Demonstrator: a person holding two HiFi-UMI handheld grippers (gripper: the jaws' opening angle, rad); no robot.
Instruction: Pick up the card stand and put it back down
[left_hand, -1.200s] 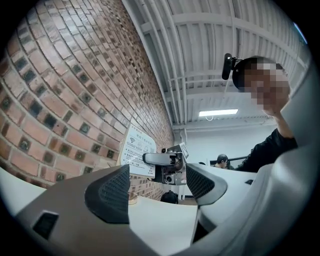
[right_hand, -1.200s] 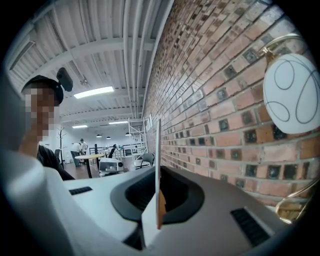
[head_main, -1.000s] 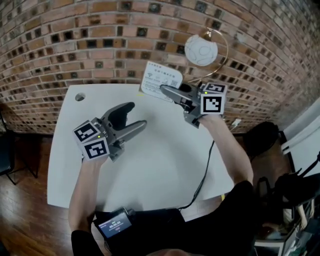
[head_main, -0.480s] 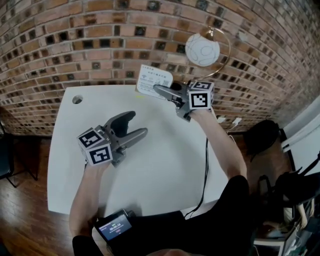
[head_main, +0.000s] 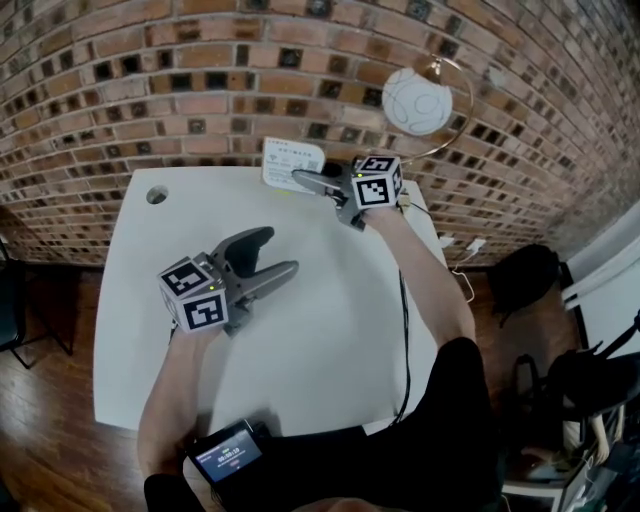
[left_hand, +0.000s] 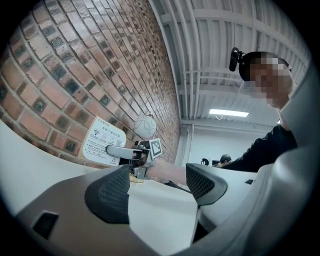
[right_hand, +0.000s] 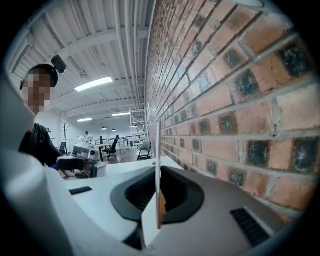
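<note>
Nearest the person, a small screened device sits at the waist, and a black cable runs up the right side of the white table. The left gripper rests at mid-table with its jaws apart; its own view shows only bare tabletop between the two dark pads. Beyond it, at the table's far edge, the right gripper reaches in from the right with its jaws clamped together on the card stand. In the right gripper view the card stand appears edge-on, a thin white sheet pinched between the pads, its long axis running straight up. The left gripper view shows the card stand with its printed face turned toward the table's near side, its back just in front of the brick wall and its broad side roughly along that wall. Whether its foot touches the table cannot be made out. A second ago the stand was held further right, closer to the white globe lamp. It has since been carried left along the far edge, toward the round cable hole, and nearer to the wall. The left gripper has barely shifted, and the right jaws have kept the same grip throughout.
</note>
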